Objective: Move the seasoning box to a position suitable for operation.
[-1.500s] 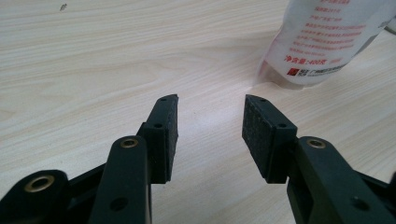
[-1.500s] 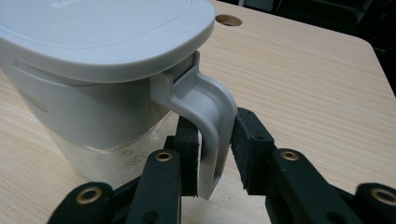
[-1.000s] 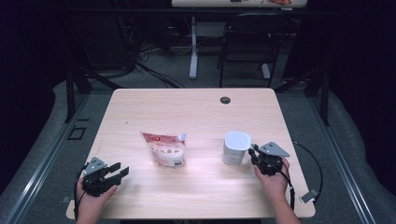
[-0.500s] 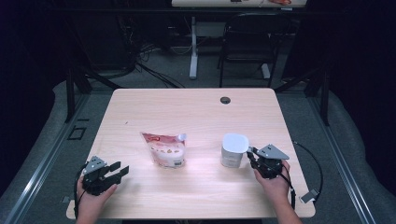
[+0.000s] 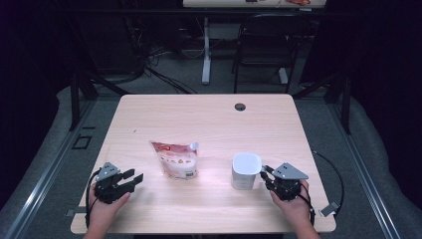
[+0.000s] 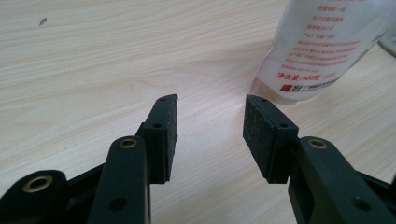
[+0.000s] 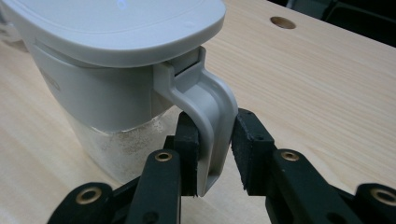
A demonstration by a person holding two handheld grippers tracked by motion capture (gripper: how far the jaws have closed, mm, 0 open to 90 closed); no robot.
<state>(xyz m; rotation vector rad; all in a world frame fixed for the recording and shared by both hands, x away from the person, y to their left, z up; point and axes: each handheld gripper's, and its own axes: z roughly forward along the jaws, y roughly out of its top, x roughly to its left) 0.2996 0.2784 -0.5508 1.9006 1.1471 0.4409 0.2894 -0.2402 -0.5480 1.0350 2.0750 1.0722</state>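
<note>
Your right gripper [image 7: 215, 154] clamps the handle [image 7: 212, 112] of the white jug [image 5: 246, 170], which stands upright just ahead of it. Your left gripper [image 6: 210, 135] gapes empty; the pouch [image 5: 174, 159] lies flat ahead-right, long axis running away, nearer that hand.

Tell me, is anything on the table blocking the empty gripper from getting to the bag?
No, nothing visible is in the way. The left gripper has open jaws, and bare table lies between it and the white refill pouch. The lidded white container stands on the pouch's far side, its handle between the right gripper's jaws.
</note>
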